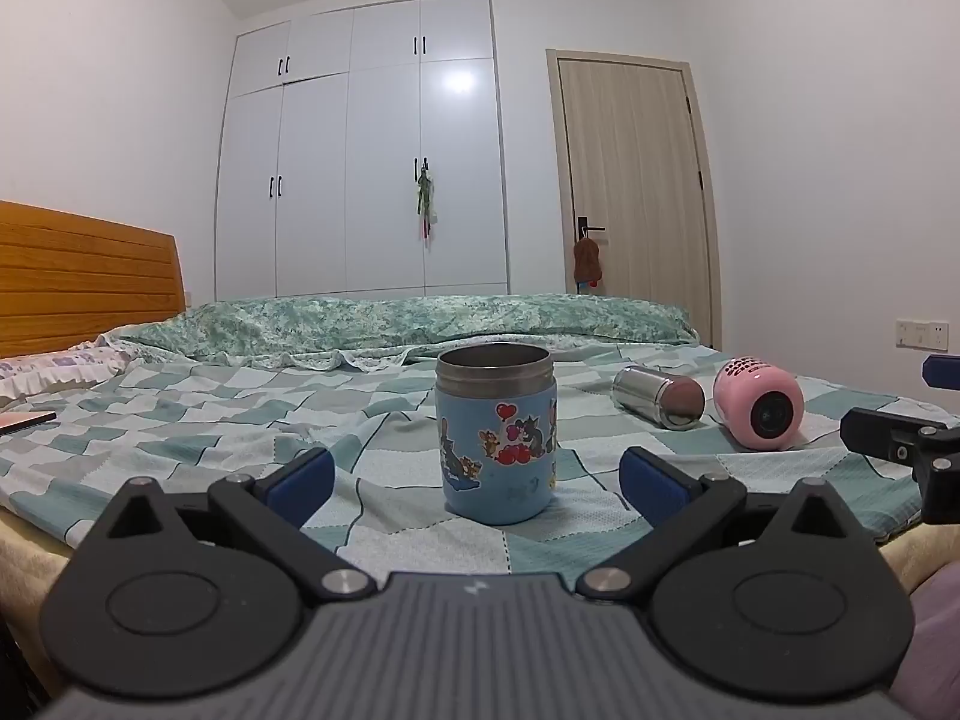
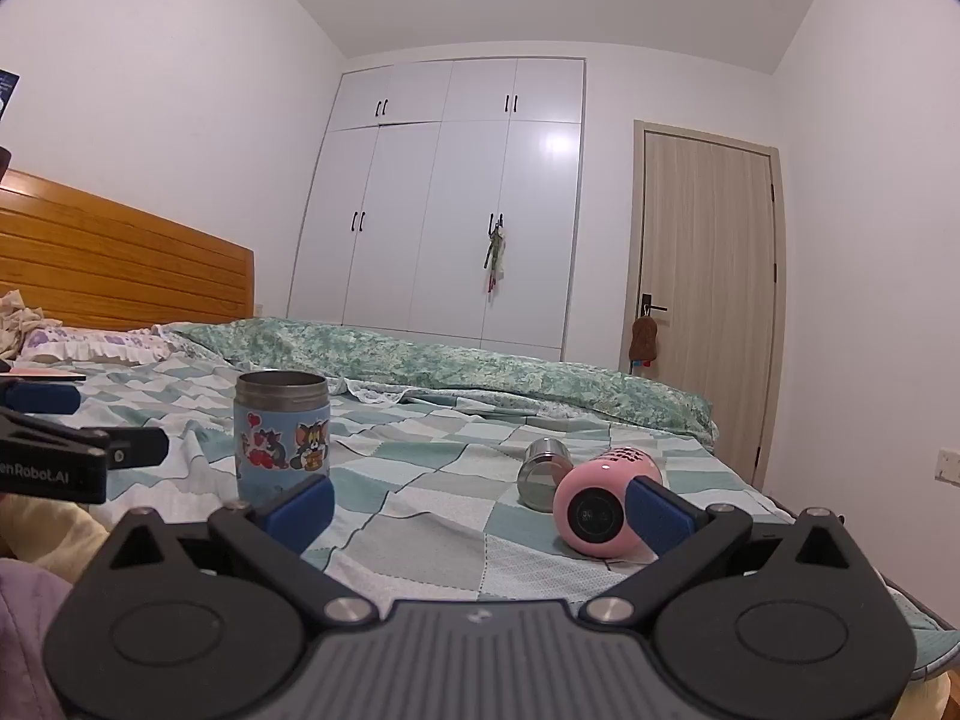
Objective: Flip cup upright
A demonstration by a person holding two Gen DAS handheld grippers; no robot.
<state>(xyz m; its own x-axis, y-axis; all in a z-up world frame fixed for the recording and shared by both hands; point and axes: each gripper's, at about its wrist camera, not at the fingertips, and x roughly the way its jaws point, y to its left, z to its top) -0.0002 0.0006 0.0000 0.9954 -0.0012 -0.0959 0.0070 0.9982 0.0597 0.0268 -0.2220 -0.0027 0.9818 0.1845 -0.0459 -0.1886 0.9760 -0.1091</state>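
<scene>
A blue cartoon-sticker cup [image 1: 497, 433] stands upright on the checked bedsheet, steel rim up; it also shows in the right wrist view [image 2: 282, 433]. My left gripper [image 1: 477, 480] is open and empty, its blue pads apart on either side of the cup, just short of it. A pink cup [image 1: 759, 405] lies on its side to the right, and a steel cup [image 1: 659, 397] lies on its side beside it. My right gripper [image 2: 480, 510] is open and empty; its right pad [image 2: 657, 510] overlaps the lying pink cup [image 2: 591, 507] in view. The steel cup [image 2: 543, 471] lies behind it.
A rolled green quilt [image 1: 408, 321] runs across the far side of the bed. A wooden headboard [image 1: 84, 276] and pillow are at left, with a flat pink book [image 1: 24, 420] near them. A wardrobe and door stand behind. The right gripper's side shows at the left view's right edge [image 1: 900, 438].
</scene>
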